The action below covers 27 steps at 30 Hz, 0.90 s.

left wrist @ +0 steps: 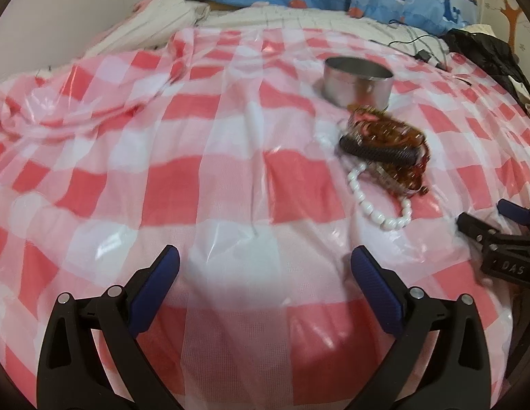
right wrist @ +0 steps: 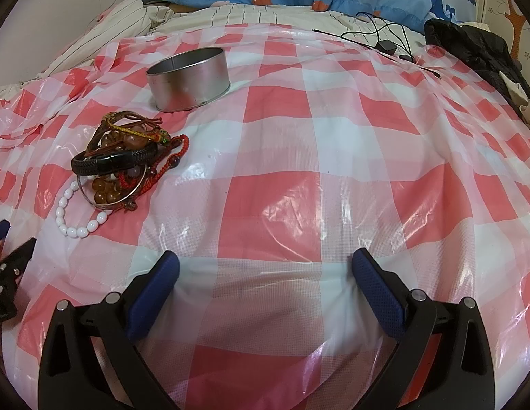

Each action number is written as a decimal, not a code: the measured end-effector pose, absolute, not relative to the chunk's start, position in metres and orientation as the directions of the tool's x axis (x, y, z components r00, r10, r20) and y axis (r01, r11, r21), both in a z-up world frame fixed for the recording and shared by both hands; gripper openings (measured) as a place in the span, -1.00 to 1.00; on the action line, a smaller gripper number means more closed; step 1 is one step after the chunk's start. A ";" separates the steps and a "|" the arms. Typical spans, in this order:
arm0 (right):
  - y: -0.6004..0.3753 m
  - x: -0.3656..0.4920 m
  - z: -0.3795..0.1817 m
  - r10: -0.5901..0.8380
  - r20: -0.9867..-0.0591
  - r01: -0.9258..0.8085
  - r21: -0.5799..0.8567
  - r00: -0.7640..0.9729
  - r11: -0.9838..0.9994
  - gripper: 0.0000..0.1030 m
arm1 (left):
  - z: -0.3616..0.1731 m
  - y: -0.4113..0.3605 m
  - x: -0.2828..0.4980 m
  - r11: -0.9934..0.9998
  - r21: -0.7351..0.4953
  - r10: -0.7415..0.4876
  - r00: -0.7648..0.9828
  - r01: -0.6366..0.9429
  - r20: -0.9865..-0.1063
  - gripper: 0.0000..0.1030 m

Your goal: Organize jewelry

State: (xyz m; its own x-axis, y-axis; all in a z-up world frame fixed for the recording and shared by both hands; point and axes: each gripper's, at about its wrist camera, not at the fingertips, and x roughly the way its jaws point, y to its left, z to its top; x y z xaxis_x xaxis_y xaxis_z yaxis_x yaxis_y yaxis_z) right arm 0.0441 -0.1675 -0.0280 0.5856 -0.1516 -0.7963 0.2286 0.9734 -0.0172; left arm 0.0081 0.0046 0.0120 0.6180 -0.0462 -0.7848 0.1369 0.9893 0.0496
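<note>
Your left gripper (left wrist: 265,263) is spread wide and holds nothing, hovering low over the checked plastic sheet (left wrist: 169,177). Ahead and to its right lies the jewelry pile (left wrist: 384,147), a white bead bracelet (left wrist: 378,205) trailing from its near side and the metal tin (left wrist: 357,80) just beyond it. The letters "DAS" show on your right gripper's body at the far right. Your right gripper (right wrist: 265,263) is likewise wide and empty; the pile sits ahead to its left.
</note>
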 end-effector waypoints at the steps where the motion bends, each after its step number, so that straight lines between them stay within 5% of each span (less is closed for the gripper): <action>1: -0.168 0.046 -0.028 -0.151 -0.798 0.229 -0.017 0.584 0.973 0.87 | 0.016 0.002 0.009 0.987 0.061 -0.045 0.627 0.147 -0.777 0.88; 27: -0.140 0.046 -0.014 -0.127 -0.748 0.127 -0.058 0.651 0.990 0.87 | 0.017 -0.023 0.042 0.973 0.075 -0.076 0.608 0.219 -0.790 0.88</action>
